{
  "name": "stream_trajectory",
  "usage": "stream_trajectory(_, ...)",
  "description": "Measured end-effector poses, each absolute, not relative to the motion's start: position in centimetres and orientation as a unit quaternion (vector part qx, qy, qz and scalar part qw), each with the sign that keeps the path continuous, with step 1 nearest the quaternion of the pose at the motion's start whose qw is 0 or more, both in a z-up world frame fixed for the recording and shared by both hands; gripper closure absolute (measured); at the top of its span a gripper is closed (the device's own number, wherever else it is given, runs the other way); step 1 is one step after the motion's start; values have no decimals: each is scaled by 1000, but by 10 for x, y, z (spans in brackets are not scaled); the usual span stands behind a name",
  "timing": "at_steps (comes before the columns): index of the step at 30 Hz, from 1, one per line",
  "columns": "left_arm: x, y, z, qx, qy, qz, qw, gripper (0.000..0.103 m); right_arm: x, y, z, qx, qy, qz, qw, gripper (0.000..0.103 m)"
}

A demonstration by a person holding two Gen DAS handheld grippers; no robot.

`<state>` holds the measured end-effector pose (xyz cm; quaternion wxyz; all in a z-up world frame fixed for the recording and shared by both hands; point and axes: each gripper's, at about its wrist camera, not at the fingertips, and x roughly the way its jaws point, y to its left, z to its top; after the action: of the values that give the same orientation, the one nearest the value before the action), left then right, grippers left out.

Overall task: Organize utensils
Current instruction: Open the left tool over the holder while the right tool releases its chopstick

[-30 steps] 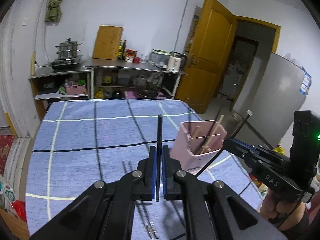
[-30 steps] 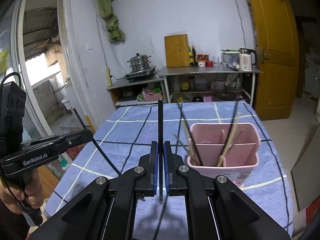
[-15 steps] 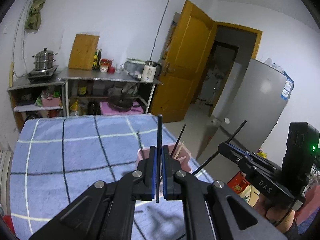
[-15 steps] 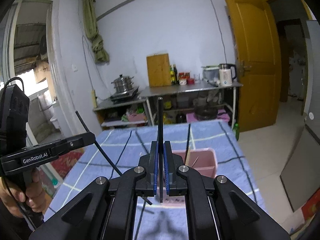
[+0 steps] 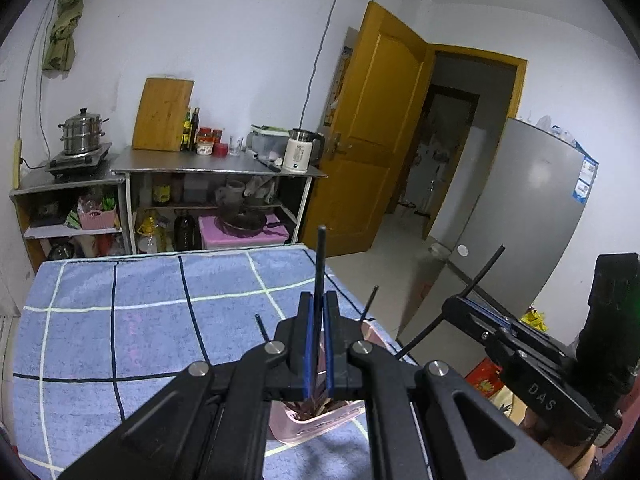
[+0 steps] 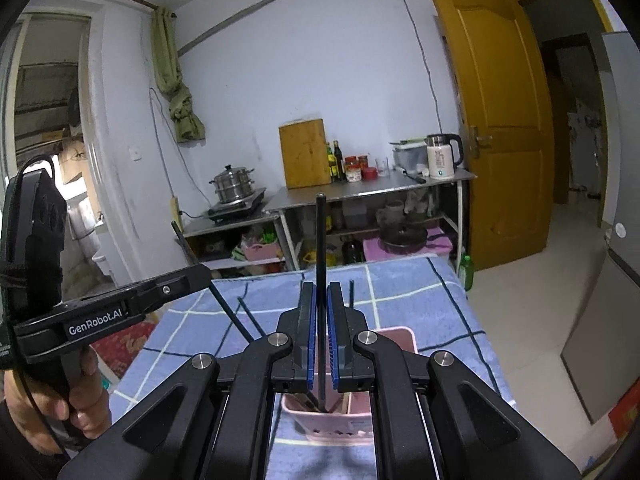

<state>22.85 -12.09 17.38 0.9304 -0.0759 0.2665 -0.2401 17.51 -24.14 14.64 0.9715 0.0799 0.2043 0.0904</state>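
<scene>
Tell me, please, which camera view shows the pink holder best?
The right wrist view: the holder shows its back rim, front wall and inner divider below the right gripper, which is shut on a chopstick. In the left wrist view, only a front corner peeks out beneath the left gripper.

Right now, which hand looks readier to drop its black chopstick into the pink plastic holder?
Probably the right gripper: its black chopstick hangs with its tip inside the pink plastic holder. The left gripper looks about as close.
</scene>
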Motion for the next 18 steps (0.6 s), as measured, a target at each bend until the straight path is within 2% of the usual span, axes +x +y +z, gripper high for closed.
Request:
stream_trajectory(11,241,-126,124,-69,314,-237,917,98,205,-240,89,80,264,84,958,98)
stream_trajectory(18,244,-128,109,-59,332,-234,912,98,214,-239,71,82,285,81,952,98)
